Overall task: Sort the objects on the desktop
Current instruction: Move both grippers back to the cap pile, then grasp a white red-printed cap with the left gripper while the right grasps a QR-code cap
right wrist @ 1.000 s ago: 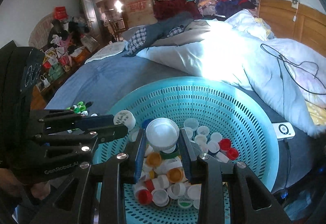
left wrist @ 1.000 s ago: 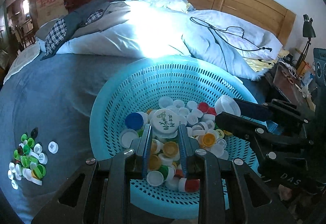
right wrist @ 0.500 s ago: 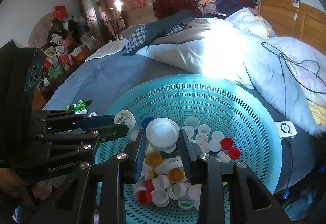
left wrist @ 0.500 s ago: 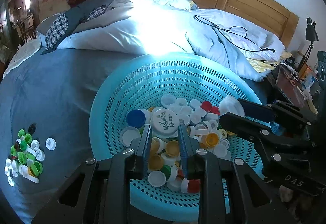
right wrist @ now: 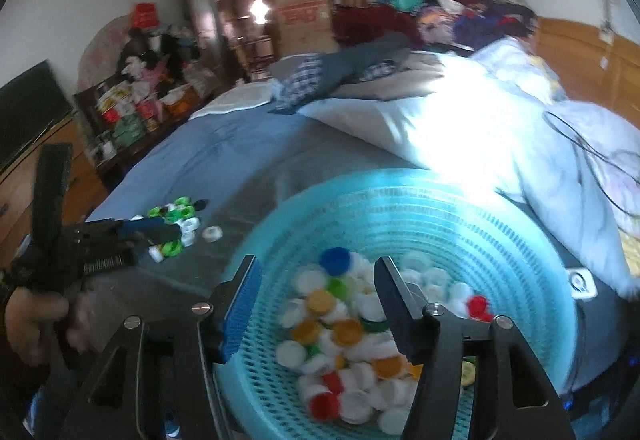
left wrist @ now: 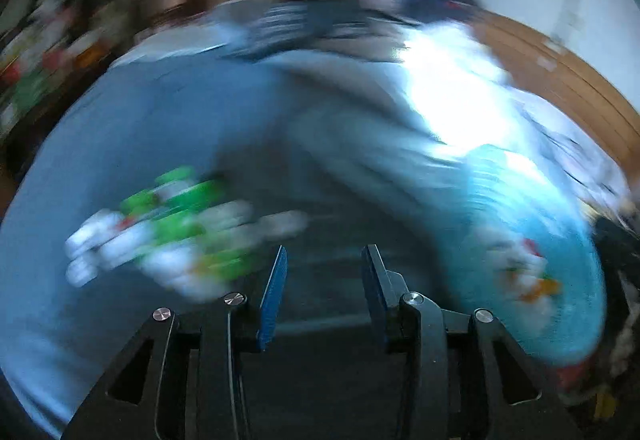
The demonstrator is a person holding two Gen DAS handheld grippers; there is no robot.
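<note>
A turquoise perforated basket [right wrist: 404, 184] on the blue bedspread holds several white, orange, red, green and blue bottle caps [right wrist: 320, 300]. My right gripper [right wrist: 318, 268] hangs above these caps; its jaws are opening and nothing is between them. In the blurred left wrist view my left gripper [left wrist: 325, 260] is over bare bedspread, jaws opening and empty. A pile of green and white caps [left wrist: 172, 232] lies just left of it, and the basket [left wrist: 528, 240] is off to its right. The right wrist view shows the left gripper [right wrist: 160, 232] reaching over that cap pile [right wrist: 180, 216].
A person's hand [right wrist: 36, 312] holds the left gripper at the left edge. A white duvet [right wrist: 460, 120] and a black cable [right wrist: 592, 156] lie behind the basket. A small white device [right wrist: 580, 282] sits beside the basket's right rim. Clothes are heaped at the bed's far end.
The left gripper swung left from the basket to beside the cap pile and dropped its printed white cap. The right gripper opened and its large white cap is gone from its jaws.
</note>
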